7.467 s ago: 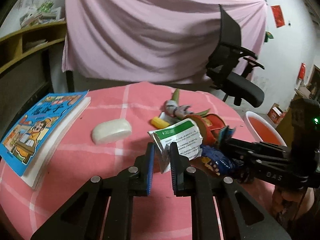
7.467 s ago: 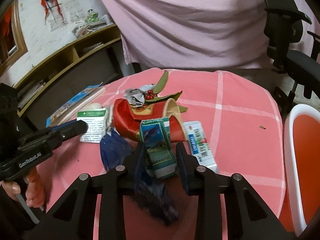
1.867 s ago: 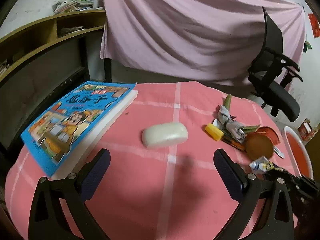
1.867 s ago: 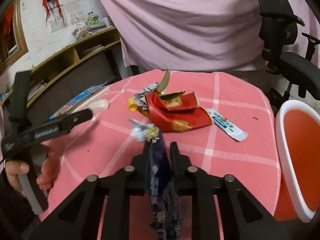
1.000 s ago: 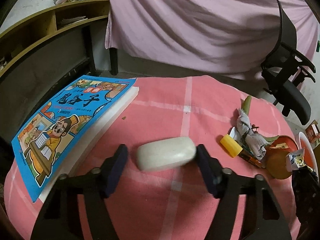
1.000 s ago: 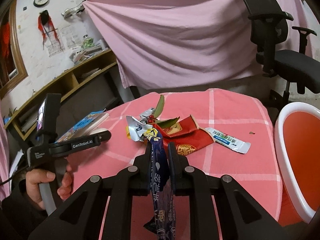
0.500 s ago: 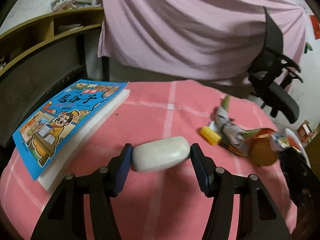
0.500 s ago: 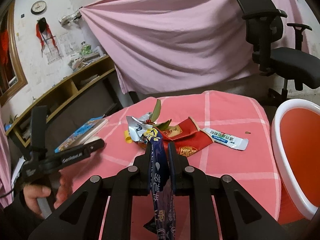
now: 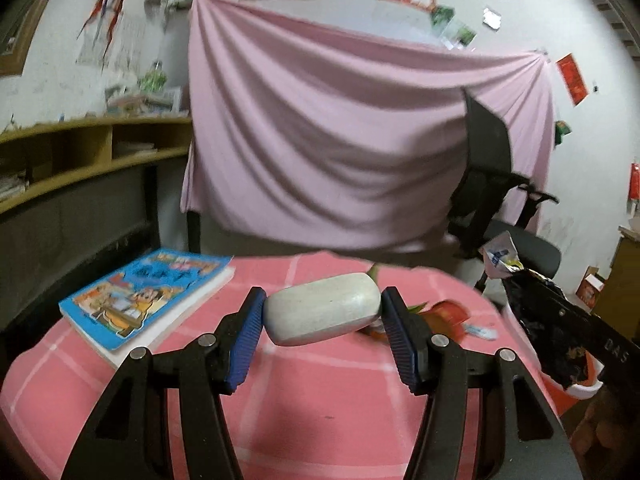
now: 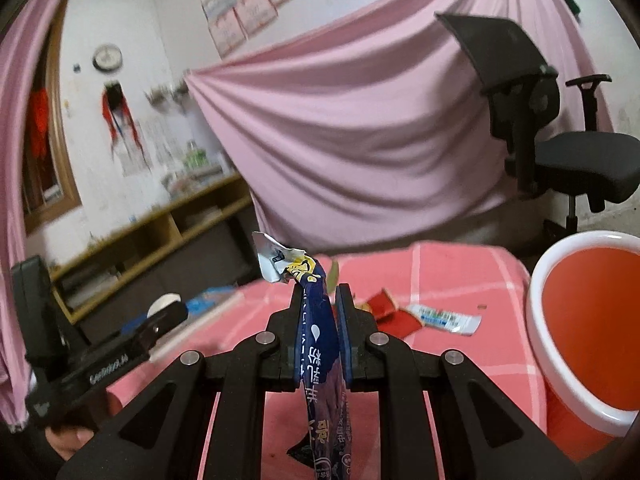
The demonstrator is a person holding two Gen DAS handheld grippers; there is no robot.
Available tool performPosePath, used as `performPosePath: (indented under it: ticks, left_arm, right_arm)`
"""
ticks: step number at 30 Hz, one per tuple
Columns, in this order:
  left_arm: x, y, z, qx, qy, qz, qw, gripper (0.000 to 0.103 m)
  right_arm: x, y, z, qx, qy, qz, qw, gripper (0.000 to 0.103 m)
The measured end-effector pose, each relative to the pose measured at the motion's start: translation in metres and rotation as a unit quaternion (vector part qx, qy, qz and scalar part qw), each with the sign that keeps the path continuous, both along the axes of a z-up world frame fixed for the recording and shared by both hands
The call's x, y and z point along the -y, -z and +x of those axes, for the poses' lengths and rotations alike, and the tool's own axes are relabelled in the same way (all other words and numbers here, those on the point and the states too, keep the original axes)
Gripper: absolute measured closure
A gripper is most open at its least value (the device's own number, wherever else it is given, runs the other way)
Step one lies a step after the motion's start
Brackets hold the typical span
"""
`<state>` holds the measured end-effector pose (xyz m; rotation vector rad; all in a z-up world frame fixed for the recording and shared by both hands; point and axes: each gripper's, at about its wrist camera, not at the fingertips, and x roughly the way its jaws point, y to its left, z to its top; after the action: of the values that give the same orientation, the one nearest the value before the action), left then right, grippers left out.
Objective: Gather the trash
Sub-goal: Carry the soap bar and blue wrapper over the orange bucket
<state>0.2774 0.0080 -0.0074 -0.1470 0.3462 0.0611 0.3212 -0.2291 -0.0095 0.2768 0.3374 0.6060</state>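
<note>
My left gripper point(image 9: 322, 316) is shut on a white oval case point(image 9: 322, 314) and holds it lifted above the pink table point(image 9: 304, 408). My right gripper point(image 10: 320, 300) is shut on a dark blue snack wrapper point(image 10: 320, 344) with a crumpled silver top, raised above the table; it also shows in the left wrist view point(image 9: 536, 316). A red packet point(image 10: 390, 312) and a white sachet point(image 10: 444, 316) lie on the cloth. A red bin with a white rim point(image 10: 576, 320) stands beside the table at right.
A blue children's book point(image 9: 148, 296) lies on the table's left side. A black office chair point(image 10: 560, 148) stands behind the bin. A wooden shelf point(image 9: 80, 160) runs along the left wall. A pink sheet point(image 9: 352, 152) hangs at the back.
My left gripper closed on the white case and lifted it off the table. My right gripper rose higher with the wrapper held in it.
</note>
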Motion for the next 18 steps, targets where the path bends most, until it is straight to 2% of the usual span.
performPosePath:
  ticks: [6, 10, 14, 18]
  left_arm:
    - [0.041, -0.026, -0.009, 0.038, 0.040, 0.025, 0.9982, 0.050]
    - [0.073, -0.040, -0.010, 0.057, 0.069, 0.047, 0.9949, 0.050]
    - [0.108, -0.048, -0.004, 0.065, 0.101, 0.054, 0.9913, 0.050]
    - [0.141, -0.054, 0.011, 0.045, 0.142, 0.039, 0.9881, 0.050]
  right_arm:
    - [0.034, -0.020, -0.017, 0.053, 0.042, 0.024, 0.997, 0.091]
    - [0.064, -0.024, -0.022, 0.066, 0.076, 0.032, 0.994, 0.091]
    - [0.094, -0.022, -0.022, 0.063, 0.108, 0.039, 0.991, 0.091]
    - [0.129, -0.017, -0.016, 0.026, 0.139, 0.058, 0.988, 0.091]
